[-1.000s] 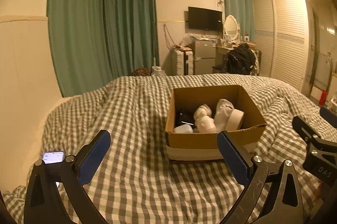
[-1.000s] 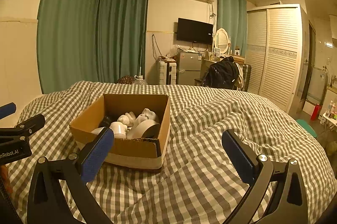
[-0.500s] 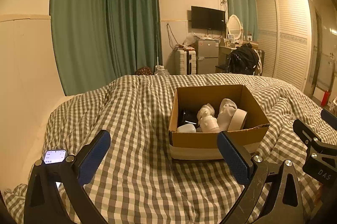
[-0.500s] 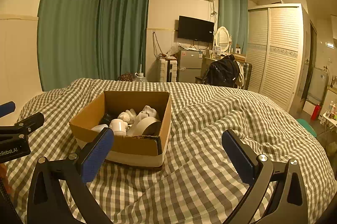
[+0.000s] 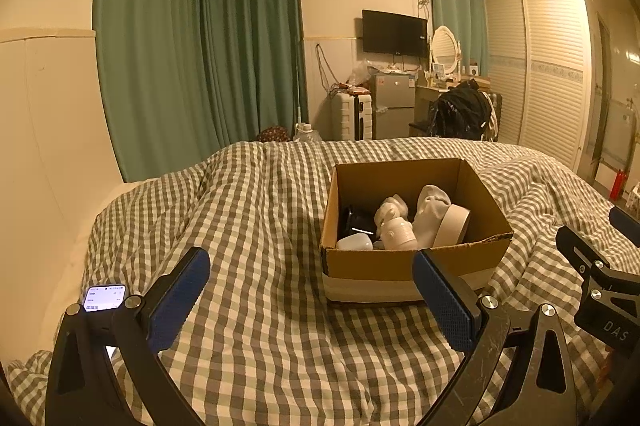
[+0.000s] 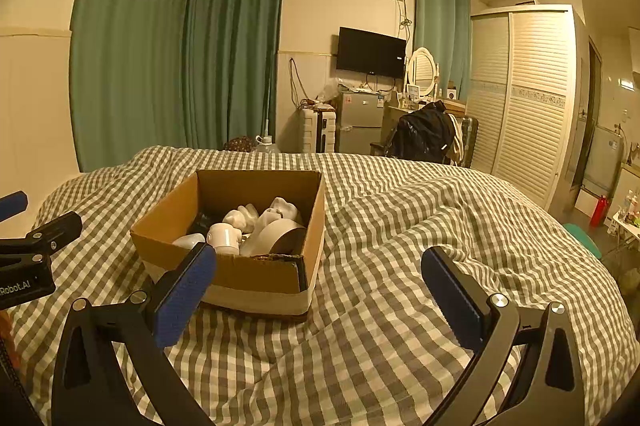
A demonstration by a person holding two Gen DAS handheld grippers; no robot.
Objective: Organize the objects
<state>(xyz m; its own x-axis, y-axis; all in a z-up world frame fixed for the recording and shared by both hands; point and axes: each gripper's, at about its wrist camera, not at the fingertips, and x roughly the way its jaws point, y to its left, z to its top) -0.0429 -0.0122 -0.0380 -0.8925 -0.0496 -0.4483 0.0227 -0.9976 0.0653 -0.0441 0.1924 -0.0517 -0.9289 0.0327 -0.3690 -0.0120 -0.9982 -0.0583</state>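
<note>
An open cardboard box sits on the checked bedspread. Inside lie white socks, a white tape roll, a small white bottle, a white oval case and a black object. My left gripper is open and empty, above the bed in front of the box and a little left of it. My right gripper is open and empty, in front of the box's right corner.
A phone with a lit screen lies on the bed at the near left. The bedspread spreads wide to the right of the box. A wall panel borders the bed on the left. Furniture stands beyond the bed's foot.
Both grippers have drawn back and risen slightly, so the box sits a little lower and farther in both views. Both stay open. Nothing in the box has moved.
</note>
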